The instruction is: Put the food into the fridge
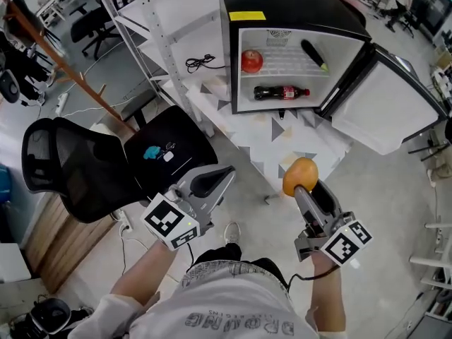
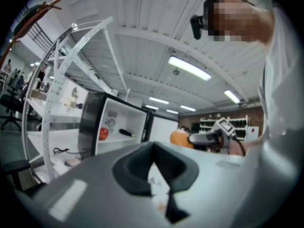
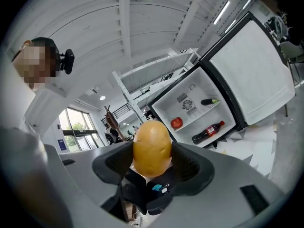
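Our right gripper (image 1: pixel 302 189) clamps a yellow potato (image 1: pixel 300 176) at lower right of centre, well short of the open fridge (image 1: pixel 296 6) at the top, which holds an apple (image 1: pixel 251 61), a bottle (image 1: pixel 281 92) and a dark vegetable (image 1: pixel 314 55). Our left gripper (image 1: pixel 226 173), at lower left, is closed on nothing

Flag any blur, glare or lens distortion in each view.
Head view: sharp, evenly lit, straight lines bowed toward the edges. Left gripper view: soft throughout, ceiling strip lights blown out. Right gripper view: heavy fisheye, dark corners, potato crisp, fridge readable.
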A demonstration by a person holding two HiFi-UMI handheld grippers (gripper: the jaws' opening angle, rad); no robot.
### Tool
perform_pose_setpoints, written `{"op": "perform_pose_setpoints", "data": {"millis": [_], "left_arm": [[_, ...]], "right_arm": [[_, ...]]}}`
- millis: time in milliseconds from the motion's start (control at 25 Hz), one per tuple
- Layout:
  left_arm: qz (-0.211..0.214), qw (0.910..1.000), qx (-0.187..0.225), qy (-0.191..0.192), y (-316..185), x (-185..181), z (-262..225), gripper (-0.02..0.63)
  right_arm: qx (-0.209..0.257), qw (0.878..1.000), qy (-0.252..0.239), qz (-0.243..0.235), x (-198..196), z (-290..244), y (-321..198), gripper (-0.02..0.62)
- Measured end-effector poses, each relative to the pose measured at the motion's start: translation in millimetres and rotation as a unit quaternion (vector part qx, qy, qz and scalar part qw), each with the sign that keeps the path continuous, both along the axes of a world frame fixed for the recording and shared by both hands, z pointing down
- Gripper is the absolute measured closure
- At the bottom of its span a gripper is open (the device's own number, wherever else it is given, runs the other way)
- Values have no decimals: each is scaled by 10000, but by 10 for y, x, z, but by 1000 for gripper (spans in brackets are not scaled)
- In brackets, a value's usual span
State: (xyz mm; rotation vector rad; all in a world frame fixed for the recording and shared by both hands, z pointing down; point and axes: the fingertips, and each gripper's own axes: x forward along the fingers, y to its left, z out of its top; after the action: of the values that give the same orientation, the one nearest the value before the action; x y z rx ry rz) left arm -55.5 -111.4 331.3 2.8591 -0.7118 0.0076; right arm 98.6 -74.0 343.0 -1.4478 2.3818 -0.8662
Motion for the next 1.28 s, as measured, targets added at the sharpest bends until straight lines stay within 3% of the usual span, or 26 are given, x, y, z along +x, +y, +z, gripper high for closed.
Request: {"op": "perform_pose_setpoints", "data": {"millis": [640, 1280], "left_arm": [[-142, 9999, -15, 0, -408, 39, 8, 598], [-726, 9971, -187, -92, -808, 373, 167, 598]], "right_arm": [[113, 9998, 132, 18, 172, -51, -521, 342], [291, 9972, 359, -585, 501, -44, -1371, 342]]}}
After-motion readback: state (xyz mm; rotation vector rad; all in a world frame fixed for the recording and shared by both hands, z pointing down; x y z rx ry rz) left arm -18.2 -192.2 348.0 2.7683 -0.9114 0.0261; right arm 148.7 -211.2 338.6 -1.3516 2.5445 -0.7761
